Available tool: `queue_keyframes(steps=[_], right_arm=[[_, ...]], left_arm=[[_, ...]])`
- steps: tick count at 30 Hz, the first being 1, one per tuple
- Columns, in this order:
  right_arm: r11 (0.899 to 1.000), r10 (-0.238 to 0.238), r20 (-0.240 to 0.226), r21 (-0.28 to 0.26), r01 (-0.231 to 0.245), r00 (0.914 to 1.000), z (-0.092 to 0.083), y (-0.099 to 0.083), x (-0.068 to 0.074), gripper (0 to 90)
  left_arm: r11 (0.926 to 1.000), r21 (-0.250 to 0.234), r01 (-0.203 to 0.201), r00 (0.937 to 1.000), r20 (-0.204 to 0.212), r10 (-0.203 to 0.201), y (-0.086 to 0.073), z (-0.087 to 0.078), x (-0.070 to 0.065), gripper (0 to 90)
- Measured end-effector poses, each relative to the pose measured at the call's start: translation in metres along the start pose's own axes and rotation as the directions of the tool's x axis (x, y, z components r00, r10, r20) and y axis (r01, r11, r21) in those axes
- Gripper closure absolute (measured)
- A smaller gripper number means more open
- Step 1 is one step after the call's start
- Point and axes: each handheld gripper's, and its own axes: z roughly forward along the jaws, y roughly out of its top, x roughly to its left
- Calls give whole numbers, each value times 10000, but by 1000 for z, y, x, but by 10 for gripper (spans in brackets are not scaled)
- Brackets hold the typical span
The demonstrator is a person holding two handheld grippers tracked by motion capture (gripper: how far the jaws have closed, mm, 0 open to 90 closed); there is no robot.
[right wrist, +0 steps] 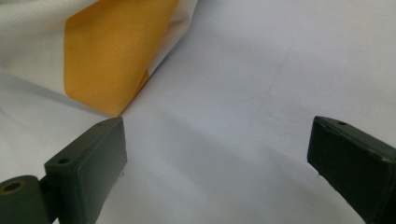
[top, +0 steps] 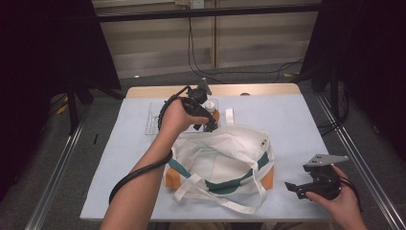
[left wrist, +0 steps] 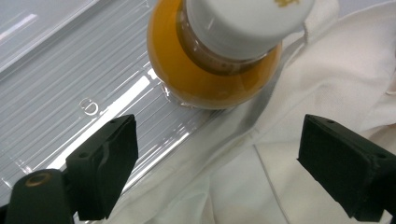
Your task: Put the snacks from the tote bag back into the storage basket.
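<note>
So we're looking down at a big table (top: 287, 124) covered in pale blue-grey, taking up the middle of the high view. Sitting on it, centre and a bit low in the frame, is a cream tote bag (top: 225, 163) with green and orange stripes, its mouth lying open and its straps trailing toward the bottom edge. Just above the bag, in the upper middle, we're seeing a clear plastic tray (top: 153, 120) lying flat, its near edge touching the bag's cloth in the left gripper view.

The left gripper (top: 209, 125) is hovering over the spot where tray and bag meet, pointing down. In its own view the jaws are standing wide apart with nothing between them, just white cloth and ribbed plastic under them.

The small orange bottle (left wrist: 205, 79) with the white cap (left wrist: 243, 23) is standing at the top centre of that view, right at the tray's edge against the bag, just beyond the jaws and not touched by them.

The right gripper (top: 299, 188) is resting at lower right, well apart from the bag, jaws wide and empty over bare table, with the bag's orange corner at upper left of its view.
</note>
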Motion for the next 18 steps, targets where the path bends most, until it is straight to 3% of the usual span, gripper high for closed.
queue_keyframes(steps=[18], right_arm=[[10000, 77, -2, 9, -77, 10000, 0, 1, 0, 44]], left_arm=[[9991, 182, -392, 9992, 112, 390, -10, -8, -3, 120]])
